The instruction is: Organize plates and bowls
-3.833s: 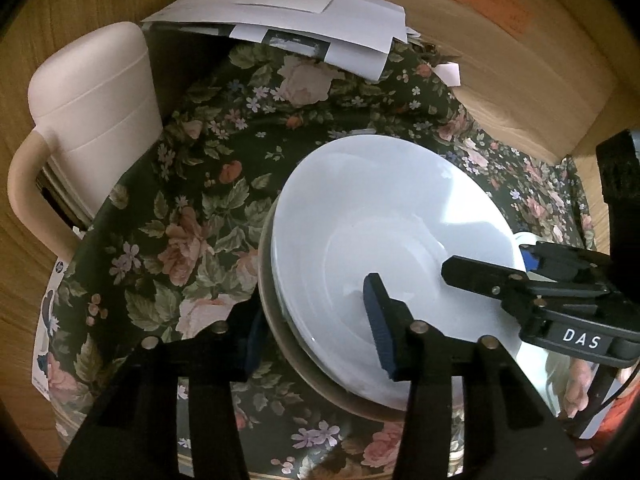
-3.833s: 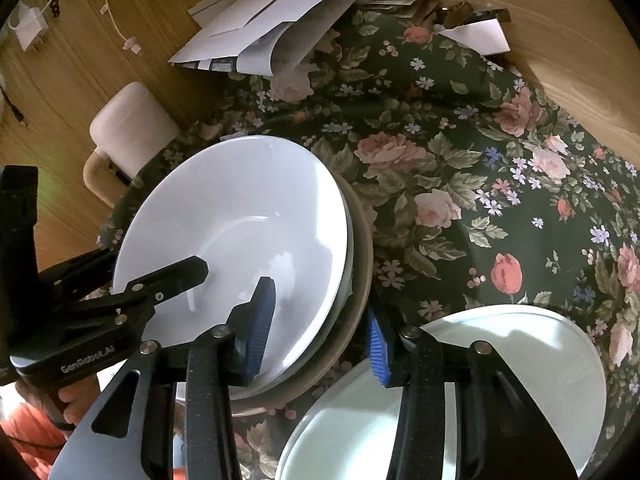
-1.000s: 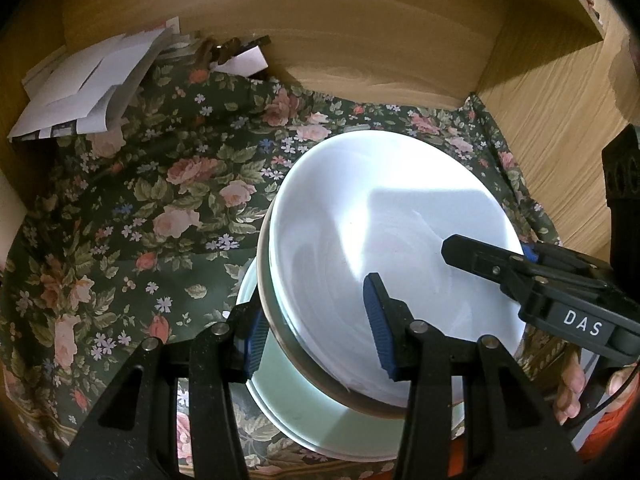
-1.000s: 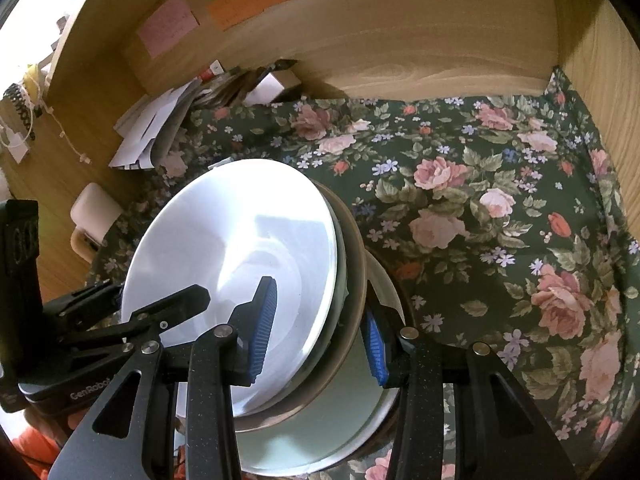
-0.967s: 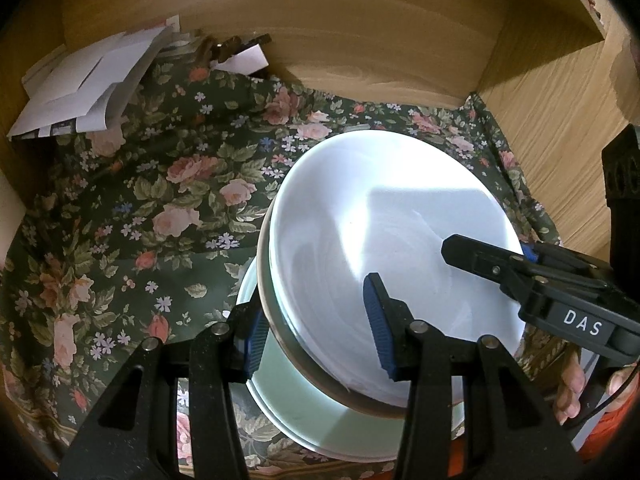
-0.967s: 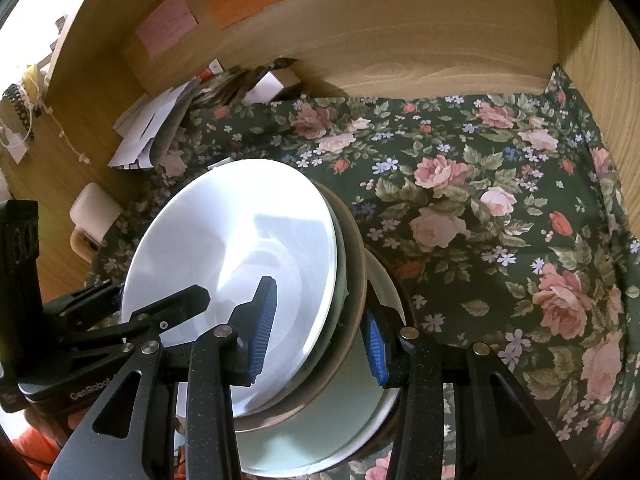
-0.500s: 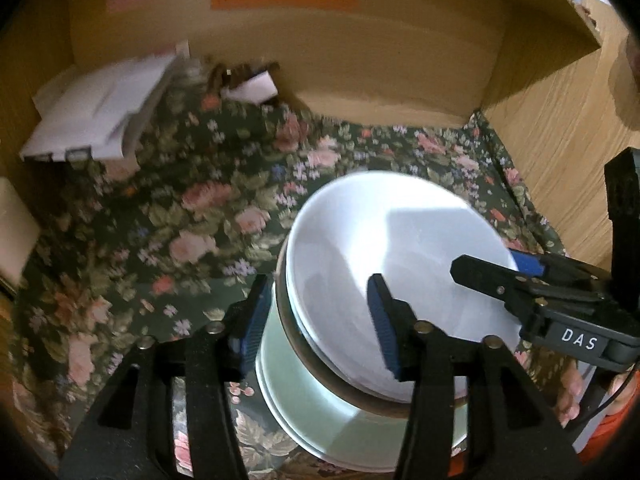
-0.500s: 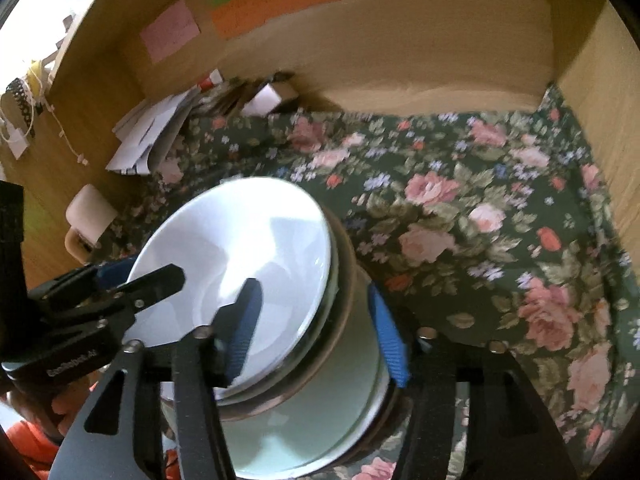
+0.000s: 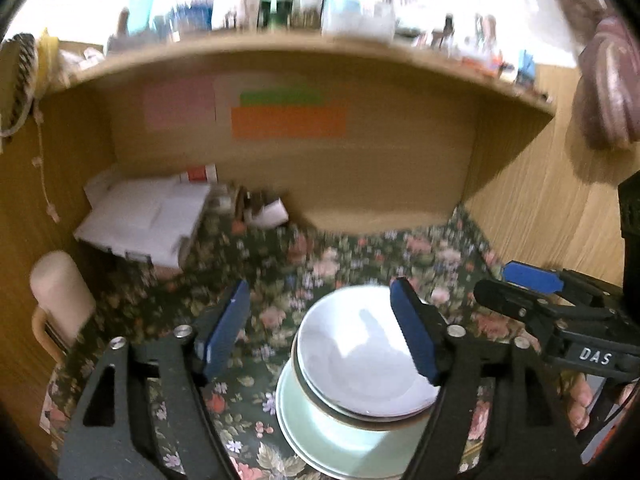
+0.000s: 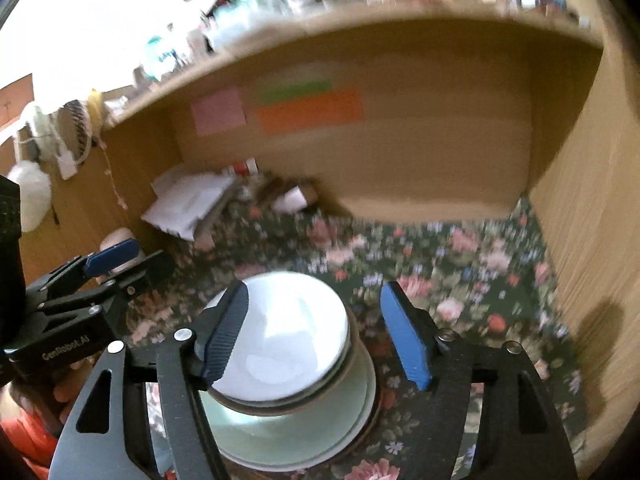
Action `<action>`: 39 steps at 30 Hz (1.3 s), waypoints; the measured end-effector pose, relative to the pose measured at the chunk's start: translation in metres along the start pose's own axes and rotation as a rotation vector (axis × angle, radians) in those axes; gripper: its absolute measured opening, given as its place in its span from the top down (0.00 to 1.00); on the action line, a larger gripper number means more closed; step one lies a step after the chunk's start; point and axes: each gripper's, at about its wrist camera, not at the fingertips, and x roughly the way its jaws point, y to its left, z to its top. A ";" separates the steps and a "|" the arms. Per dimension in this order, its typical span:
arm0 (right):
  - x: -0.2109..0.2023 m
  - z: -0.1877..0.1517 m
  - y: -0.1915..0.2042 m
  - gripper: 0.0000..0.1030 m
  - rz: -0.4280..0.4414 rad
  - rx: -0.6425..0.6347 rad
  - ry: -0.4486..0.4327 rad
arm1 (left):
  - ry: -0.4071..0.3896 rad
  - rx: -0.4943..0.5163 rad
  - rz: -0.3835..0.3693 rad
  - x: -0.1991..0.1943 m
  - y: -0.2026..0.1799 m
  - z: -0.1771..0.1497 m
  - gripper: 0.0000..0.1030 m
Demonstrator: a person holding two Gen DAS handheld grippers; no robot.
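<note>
- A stack of dishes sits on the dark green floral cloth (image 9: 280, 272) that covers the tabletop: a shallow white ceramic bowl (image 9: 360, 356) lies on top, over a brown-rimmed dish (image 9: 344, 414) that shows only as a rim.
- Beneath the white bowl, a wider pale green round plate (image 9: 320, 436) forms the base of the stack; in the right wrist view the same white bowl (image 10: 288, 336) and pale green plate (image 10: 288, 436) appear.
- The left gripper (image 9: 320, 332) hovers above the white bowl; its blue-padded fingers (image 9: 226, 330) are spreading apart, gripping nothing.
- The right gripper (image 10: 316, 328) likewise hangs over the white bowl, its fingers (image 10: 404, 336) opening wide and pressing on nothing.
- Beyond the white bowl, a loose pile of white papers (image 9: 140, 220) lies against the wooden back wall.
- Above the papers, orange, green and pink paper notes (image 9: 288, 120) are stuck on that wall.
- Left of the white bowl stands a cream plastic chair back (image 9: 60, 296).
</note>
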 end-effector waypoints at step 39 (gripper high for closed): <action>-0.063 -0.009 0.035 0.00 -0.014 -0.082 -0.241 | -0.252 -0.015 0.015 -0.079 -0.004 -0.016 0.00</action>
